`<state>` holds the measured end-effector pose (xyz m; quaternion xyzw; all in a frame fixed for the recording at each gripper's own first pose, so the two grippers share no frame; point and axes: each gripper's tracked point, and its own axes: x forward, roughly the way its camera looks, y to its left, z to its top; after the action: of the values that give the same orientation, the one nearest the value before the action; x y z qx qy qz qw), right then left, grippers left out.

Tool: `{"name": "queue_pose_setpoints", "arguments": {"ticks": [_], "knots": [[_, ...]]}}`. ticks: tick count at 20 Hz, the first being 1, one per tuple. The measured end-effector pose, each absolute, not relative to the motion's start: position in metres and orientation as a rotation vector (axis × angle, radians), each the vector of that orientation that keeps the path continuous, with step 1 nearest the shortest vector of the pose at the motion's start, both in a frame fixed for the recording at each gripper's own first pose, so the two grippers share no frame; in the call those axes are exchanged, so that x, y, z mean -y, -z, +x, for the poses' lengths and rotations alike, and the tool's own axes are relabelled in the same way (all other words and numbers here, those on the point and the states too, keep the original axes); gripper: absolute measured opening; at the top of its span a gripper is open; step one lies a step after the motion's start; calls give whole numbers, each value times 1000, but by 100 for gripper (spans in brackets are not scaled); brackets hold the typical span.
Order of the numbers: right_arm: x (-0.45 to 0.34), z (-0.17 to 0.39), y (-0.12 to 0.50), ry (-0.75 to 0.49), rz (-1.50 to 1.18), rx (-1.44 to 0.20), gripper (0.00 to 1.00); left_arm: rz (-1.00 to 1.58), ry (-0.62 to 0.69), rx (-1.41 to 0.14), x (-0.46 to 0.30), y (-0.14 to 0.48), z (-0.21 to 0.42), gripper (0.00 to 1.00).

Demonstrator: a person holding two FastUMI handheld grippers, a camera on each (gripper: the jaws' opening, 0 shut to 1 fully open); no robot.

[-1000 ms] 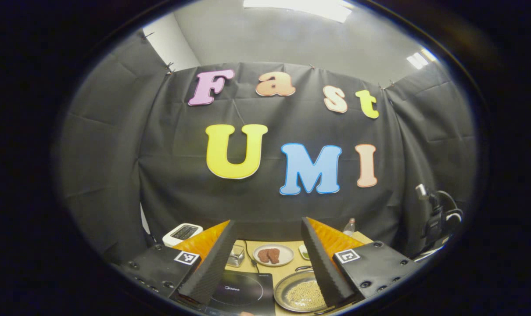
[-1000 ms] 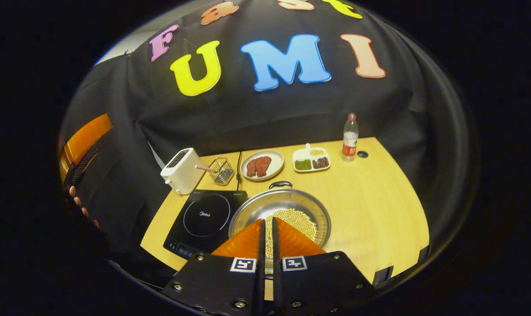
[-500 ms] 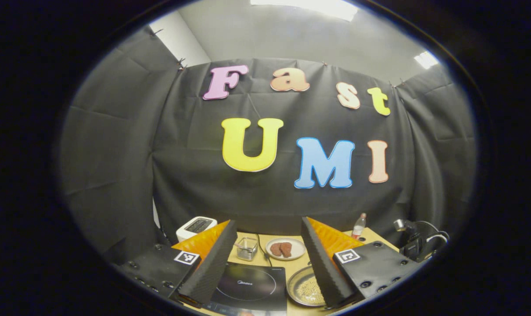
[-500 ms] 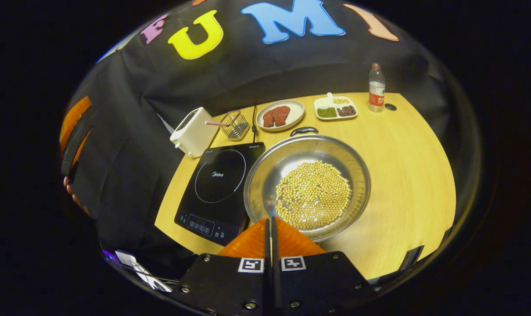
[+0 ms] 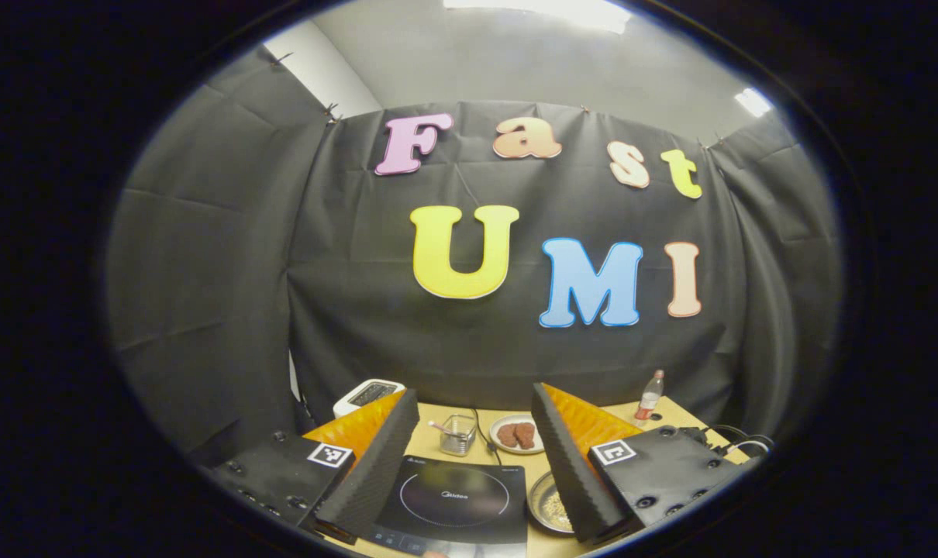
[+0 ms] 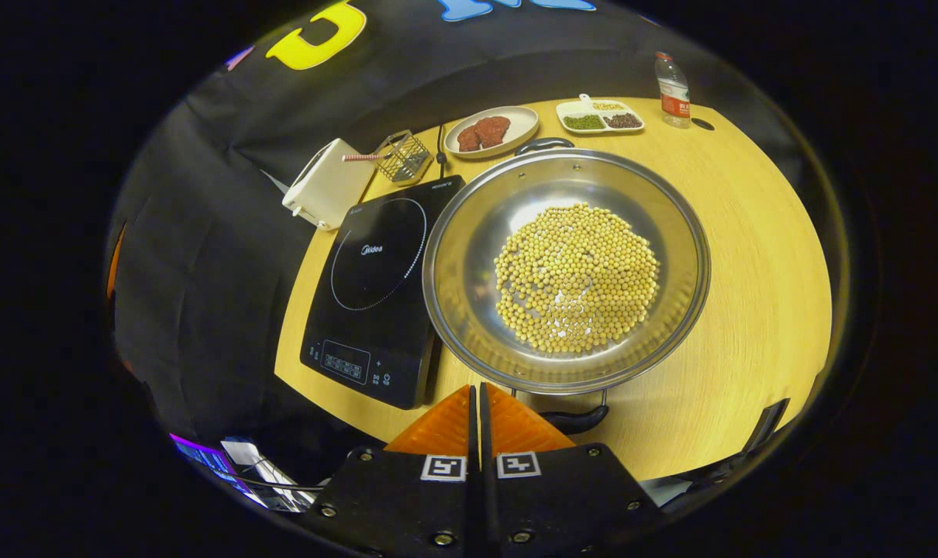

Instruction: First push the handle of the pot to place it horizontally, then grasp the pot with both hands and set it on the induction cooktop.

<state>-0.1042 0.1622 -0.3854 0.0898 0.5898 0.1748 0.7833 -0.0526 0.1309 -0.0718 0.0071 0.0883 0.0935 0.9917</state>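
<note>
A wide steel pot holding yellow beans sits on the wooden table, just right of the black induction cooktop. Its near black handle lies at the front rim and the far handle at the back rim. My right gripper is shut with nothing in it, hovering above the table's front edge just left of the near handle. In the left gripper view my left gripper stands open, high above the cooktop, with a part of the pot beside its right finger.
A white toaster, a wire basket, a plate of meat, a divided dish of beans and a water bottle line the table's far side. Bare wood lies right of the pot.
My right gripper has dropped and come nearer, so the pot looks larger and its near handle now shows. My left gripper has shifted leftward, with the cooktop now between its fingers.
</note>
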Motion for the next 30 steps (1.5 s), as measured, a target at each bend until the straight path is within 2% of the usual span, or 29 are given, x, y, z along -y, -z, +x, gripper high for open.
{"name": "queue_pose_setpoints", "arguments": {"ticks": [2,6,7,20,25,30], "knots": [[-165,-108,396,-368,199,-1309,1,14,-197,-178,-134,70,-55,94],[-167,-106,411,-349,178,-1323,1,22,-217,-186,-140,71,-57,99],[-167,-104,414,-344,176,-1319,0,21,-222,-190,-142,72,-58,94],[-176,-103,416,-385,227,-1308,0,18,-197,-190,-127,73,-49,99],[-164,-106,422,-350,262,-1329,0,20,-185,-188,-122,73,-46,94],[-154,-106,423,-331,307,-1325,0,18,-165,-196,-113,75,-41,98]]}}
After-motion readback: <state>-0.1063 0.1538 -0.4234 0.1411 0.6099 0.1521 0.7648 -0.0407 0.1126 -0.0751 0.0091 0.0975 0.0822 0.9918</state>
